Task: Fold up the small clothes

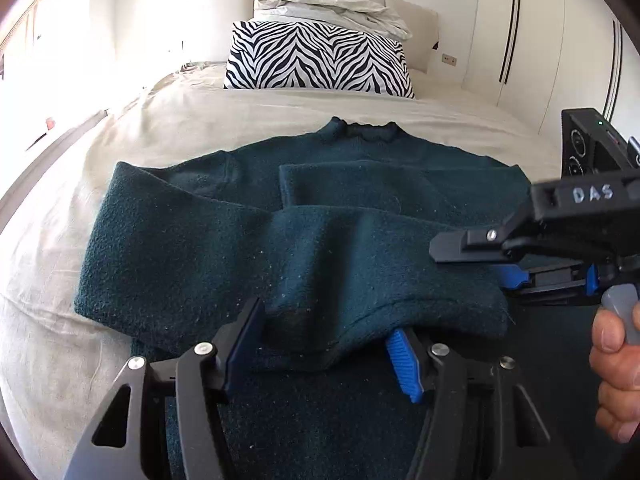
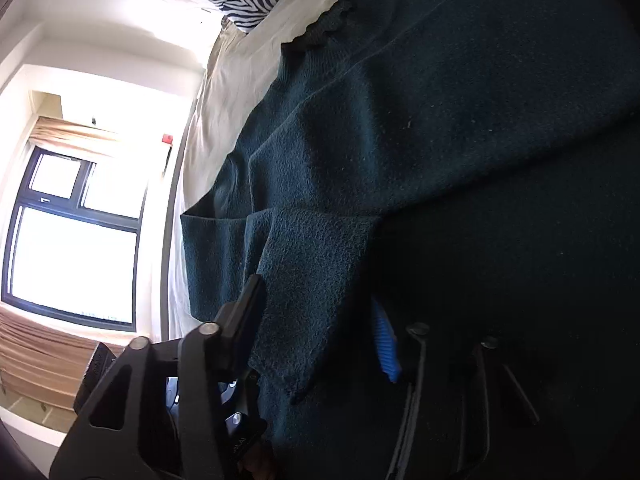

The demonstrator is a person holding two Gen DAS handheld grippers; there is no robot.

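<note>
A dark teal knit sweater (image 1: 304,208) lies on the bed, collar toward the pillows, both sleeves folded across its body. My left gripper (image 1: 324,340) has its jaws apart around the sleeve's cuff end (image 1: 312,320), which sits between the pads. My right gripper (image 1: 496,264) enters from the right, turned on its side, its jaws around the sweater's right edge. In the right wrist view the right gripper (image 2: 316,320) has a fold of the sweater (image 2: 316,280) between its parted fingers; whether either one pinches the cloth is unclear.
The bed has a cream sheet (image 1: 120,140). A zebra-print pillow (image 1: 320,60) and a white pillow (image 1: 328,4) lie at the headboard. White wardrobe doors (image 1: 520,32) stand at right. A bright window (image 2: 76,248) is beside the bed.
</note>
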